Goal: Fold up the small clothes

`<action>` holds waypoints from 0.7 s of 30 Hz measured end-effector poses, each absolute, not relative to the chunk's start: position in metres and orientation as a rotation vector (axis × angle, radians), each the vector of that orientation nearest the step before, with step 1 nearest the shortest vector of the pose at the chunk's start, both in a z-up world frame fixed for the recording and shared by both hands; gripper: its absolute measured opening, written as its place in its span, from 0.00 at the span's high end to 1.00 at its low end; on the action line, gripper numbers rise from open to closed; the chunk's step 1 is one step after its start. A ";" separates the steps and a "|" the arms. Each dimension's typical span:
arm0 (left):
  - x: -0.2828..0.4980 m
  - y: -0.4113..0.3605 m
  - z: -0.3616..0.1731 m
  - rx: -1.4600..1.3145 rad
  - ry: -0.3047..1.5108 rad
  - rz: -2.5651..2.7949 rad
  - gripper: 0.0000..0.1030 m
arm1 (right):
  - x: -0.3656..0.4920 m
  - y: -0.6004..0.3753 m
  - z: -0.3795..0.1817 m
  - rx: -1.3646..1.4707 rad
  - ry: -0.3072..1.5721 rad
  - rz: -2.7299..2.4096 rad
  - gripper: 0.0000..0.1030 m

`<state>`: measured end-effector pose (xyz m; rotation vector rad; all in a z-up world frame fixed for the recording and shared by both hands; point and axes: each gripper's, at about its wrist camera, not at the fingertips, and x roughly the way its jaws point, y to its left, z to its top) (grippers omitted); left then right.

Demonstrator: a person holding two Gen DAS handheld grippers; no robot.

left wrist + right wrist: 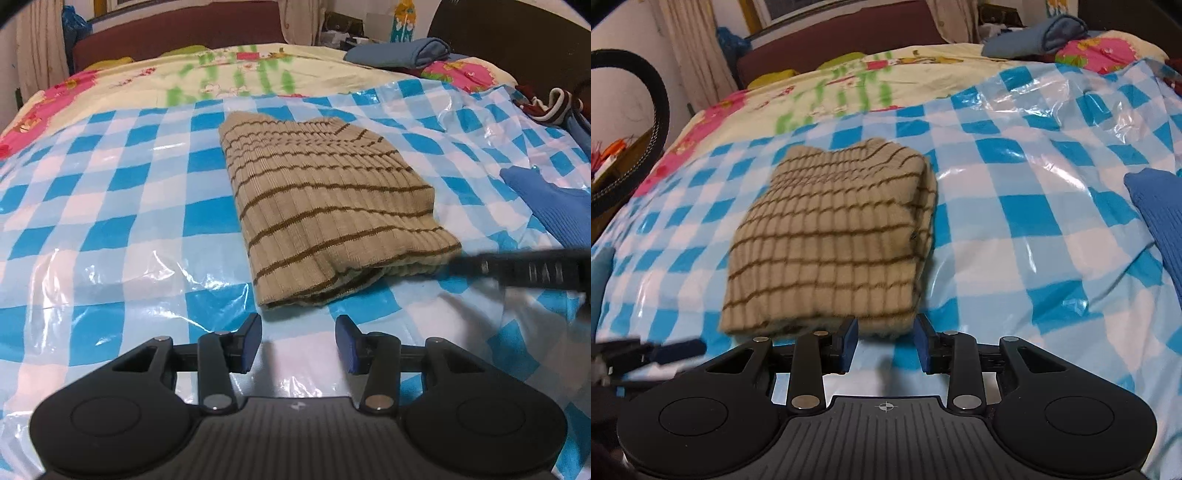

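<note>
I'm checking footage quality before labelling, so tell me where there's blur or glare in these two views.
Left wrist view: the folded beige knit garment with brown stripes is sharp; the right claw entering at the right edge is motion-smeared; white glare streaks the blue-and-white checkered plastic sheet. Right wrist view: the garment is softly blurred, glare upper right.

Just ahead of the black left gripper (298, 343), whose pads (251, 341) are dark blue, lies a beige ribbed sweater (325, 206) crossed by thin brown stripes, on a glossy plastic sheet (110, 206) checked in bright blue, pale blue and white. Beyond the sweater the bedspread (229, 77) is cream with green, pink and red cartoon prints, and behind it stands a dark maroon headboard (177, 33). To the right of the black right gripper (884, 345) lies a plain blue ribbed garment (1160, 221); far ahead of it sits a slate-blue folded cloth (1045, 35).
</note>
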<state>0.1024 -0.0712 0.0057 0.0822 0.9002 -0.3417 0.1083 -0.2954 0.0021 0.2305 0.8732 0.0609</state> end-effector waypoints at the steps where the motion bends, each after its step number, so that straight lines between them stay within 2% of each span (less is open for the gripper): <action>1: 0.100 -0.071 0.007 0.080 0.899 -0.339 0.51 | 0.102 -0.292 0.002 0.226 0.880 0.063 0.69; 5: 0.093 -0.068 0.013 0.064 0.886 -0.333 0.50 | 0.082 -0.285 0.002 0.239 0.881 0.059 0.69; 12: 0.077 -0.071 0.018 0.085 0.863 -0.321 0.38 | 0.060 -0.277 -0.002 0.252 0.899 0.037 0.68; 21: 0.068 -0.075 0.013 0.111 0.878 -0.309 0.34 | 0.045 -0.273 -0.001 0.261 0.881 0.007 0.66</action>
